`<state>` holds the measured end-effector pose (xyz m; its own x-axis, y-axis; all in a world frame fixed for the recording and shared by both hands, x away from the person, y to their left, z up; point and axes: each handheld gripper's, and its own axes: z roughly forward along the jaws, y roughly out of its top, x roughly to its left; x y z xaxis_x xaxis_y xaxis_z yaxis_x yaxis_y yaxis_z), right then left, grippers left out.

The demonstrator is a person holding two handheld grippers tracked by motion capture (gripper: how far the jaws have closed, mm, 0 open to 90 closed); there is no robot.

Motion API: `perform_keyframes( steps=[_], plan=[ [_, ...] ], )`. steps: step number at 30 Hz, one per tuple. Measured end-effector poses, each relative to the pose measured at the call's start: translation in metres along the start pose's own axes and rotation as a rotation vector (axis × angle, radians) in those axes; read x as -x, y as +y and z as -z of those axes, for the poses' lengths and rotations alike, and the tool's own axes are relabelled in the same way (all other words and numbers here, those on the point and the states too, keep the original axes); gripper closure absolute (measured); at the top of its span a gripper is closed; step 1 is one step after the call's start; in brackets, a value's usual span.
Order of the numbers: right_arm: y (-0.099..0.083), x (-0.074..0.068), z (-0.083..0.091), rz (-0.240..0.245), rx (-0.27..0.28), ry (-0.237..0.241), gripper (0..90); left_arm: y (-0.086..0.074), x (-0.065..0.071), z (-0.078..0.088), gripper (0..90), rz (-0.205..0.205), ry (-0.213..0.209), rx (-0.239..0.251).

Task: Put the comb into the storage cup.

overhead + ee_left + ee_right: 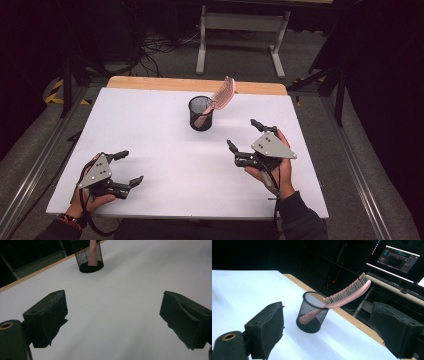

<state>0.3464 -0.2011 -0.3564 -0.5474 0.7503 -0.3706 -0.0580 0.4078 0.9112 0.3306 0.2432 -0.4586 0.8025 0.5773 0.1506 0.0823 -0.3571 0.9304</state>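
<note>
Since the handle sits down in the mesh cup [312, 315], the one pink hairbrush [342, 296] leans on the rim with its bristle head sticking out, just ahead of the right gripper [245, 135], whose jaws are spread wide and empty. One cup, one brush. Well off to the side, the left gripper [127, 167] rests on the white table [165, 150], also spread and empty.

I am counting one black mesh cup [201, 114] standing on the one white table [150, 130], and one pink hairbrush [221, 95] leaning in it. I am holding two grippers, one left gripper [126, 167] and one right gripper [244, 134], each showing two black jaws. One lit monitor [398, 258] is glowing behind.
</note>
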Motion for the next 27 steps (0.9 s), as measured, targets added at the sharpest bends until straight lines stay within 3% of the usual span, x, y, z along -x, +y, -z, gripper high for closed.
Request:
perform_keyframes(
  steps=[14, 27],
  plan=[
    [-0.015, -0.001, 0.012, -0.016, -0.024, 0.011, 12.7, 0.0, 0.0, 0.0, 8.8, 0.0, 0.0, -0.001],
    [-0.035, -0.006, 0.018, 0.024, -0.061, 0.016, 12.2, 0.0, 0.0, -0.001, 8.8, 0.001, 0.001, -0.003]
  ],
)
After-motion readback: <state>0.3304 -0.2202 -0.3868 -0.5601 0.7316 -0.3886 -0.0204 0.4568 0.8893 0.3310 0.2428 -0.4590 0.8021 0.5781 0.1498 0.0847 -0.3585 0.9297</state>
